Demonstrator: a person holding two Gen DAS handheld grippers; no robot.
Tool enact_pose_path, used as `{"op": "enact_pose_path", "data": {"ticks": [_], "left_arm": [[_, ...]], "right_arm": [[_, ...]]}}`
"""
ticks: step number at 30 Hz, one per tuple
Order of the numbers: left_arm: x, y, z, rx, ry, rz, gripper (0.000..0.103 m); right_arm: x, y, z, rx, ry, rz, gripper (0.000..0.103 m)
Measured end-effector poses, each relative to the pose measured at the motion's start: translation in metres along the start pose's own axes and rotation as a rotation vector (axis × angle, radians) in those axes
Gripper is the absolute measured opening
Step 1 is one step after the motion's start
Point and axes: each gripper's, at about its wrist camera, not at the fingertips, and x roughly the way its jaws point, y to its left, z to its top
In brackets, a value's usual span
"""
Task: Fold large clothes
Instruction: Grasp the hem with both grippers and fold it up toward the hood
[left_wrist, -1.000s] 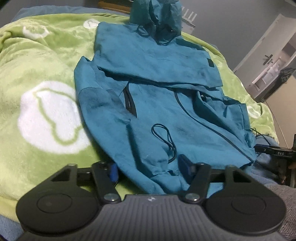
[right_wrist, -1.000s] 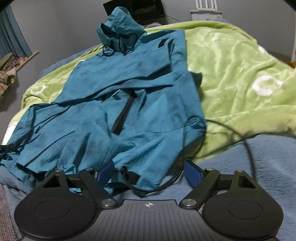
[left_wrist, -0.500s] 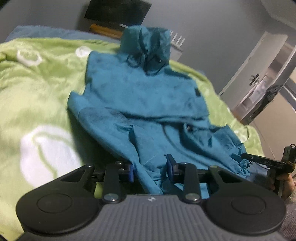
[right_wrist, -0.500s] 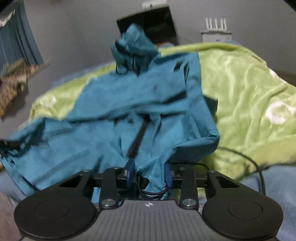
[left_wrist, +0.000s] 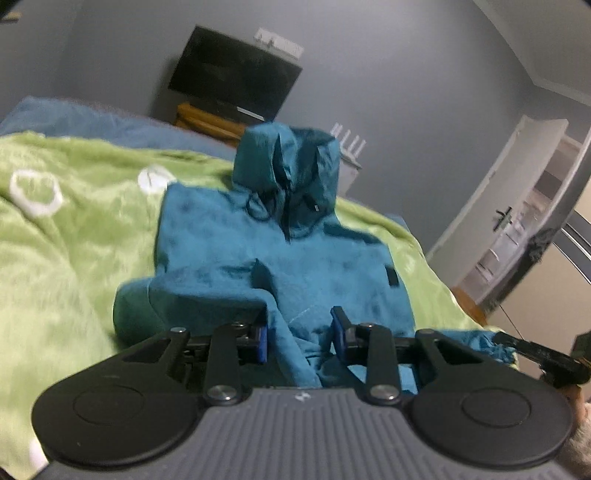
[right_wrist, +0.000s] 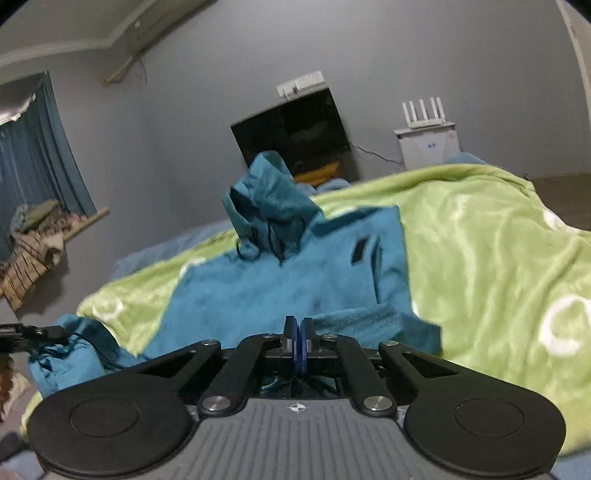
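A teal hooded jacket (left_wrist: 288, 258) lies on a green blanket (left_wrist: 74, 236), hood at the far end, sleeves folded across the body. My left gripper (left_wrist: 301, 339) holds a bunched fold of its hem between the blue pads, jaws partly closed on the cloth. My right gripper (right_wrist: 298, 345) is shut tight on the jacket (right_wrist: 295, 280) hem at the other side. Both hold the hem lifted toward the hood. The right gripper's tip shows at the right edge of the left wrist view (left_wrist: 535, 352).
The blanket (right_wrist: 480, 266) covers a bed with a blue sheet (left_wrist: 92, 122) beneath. A dark TV (left_wrist: 236, 74) hangs on the grey wall. A white router stands on a box (right_wrist: 428, 136). An open door (left_wrist: 517, 221) is at the right; curtains (right_wrist: 37, 158) at the left.
Both grippers closed on the jacket's hem, then lifted it and carried it forward toward the hood. The lower half now folds over the body.
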Motion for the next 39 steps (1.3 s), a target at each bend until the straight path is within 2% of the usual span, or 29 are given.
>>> {"op": "enact_pose_path", "data": {"ticks": [4,9,10,13,15,18,20,23,25,29,32,34,36,39], "left_arm": [[0.024,0.003,0.019,-0.015,-0.034,0.016,0.028],[0.058,0.008,0.041,-0.016,-0.051,0.039,0.025],[0.065,0.007,0.044,-0.022,-0.049,0.039,0.025],[0.084,0.005,0.051,-0.006,-0.033,0.042,0.025],[0.094,0.000,0.051,0.030,-0.025,0.050,0.024],[0.108,0.001,0.050,0.038,-0.018,0.052,0.024],[0.116,0.006,0.050,0.027,-0.010,0.055,0.023],[0.124,0.012,0.047,0.011,0.001,0.064,0.024],[0.127,0.016,0.048,0.002,0.009,0.070,0.023],[0.131,0.025,0.049,-0.021,0.024,0.087,0.024],[0.135,0.034,0.051,-0.055,0.034,0.089,0.024],[0.137,0.037,0.052,-0.062,0.040,0.097,0.023],[0.139,0.039,0.054,-0.057,0.041,0.113,0.024],[0.141,0.043,0.057,-0.060,0.043,0.124,0.024]], "right_arm": [[0.015,0.001,0.010,-0.050,-0.016,-0.024,0.006],[0.016,-0.021,0.021,0.002,-0.088,-0.051,0.006],[0.015,-0.028,0.023,0.021,-0.098,-0.034,0.011],[0.010,-0.045,0.026,0.049,-0.093,0.094,0.057],[0.005,-0.051,0.025,0.021,-0.039,0.182,0.060],[-0.001,-0.040,0.013,-0.126,0.074,0.266,0.067],[0.000,-0.030,0.001,-0.211,0.199,0.311,0.075],[-0.002,-0.013,-0.023,-0.386,0.321,0.339,0.078],[-0.003,-0.008,-0.034,-0.442,0.392,0.357,0.081],[-0.010,0.011,-0.055,-0.617,0.463,0.384,0.097],[-0.017,0.029,-0.070,-0.744,0.493,0.382,0.097],[-0.016,0.036,-0.079,-0.816,0.480,0.333,0.097],[-0.006,0.043,-0.089,-0.882,0.433,0.276,0.086],[-0.002,0.048,-0.096,-0.976,0.410,0.272,0.071]]}}
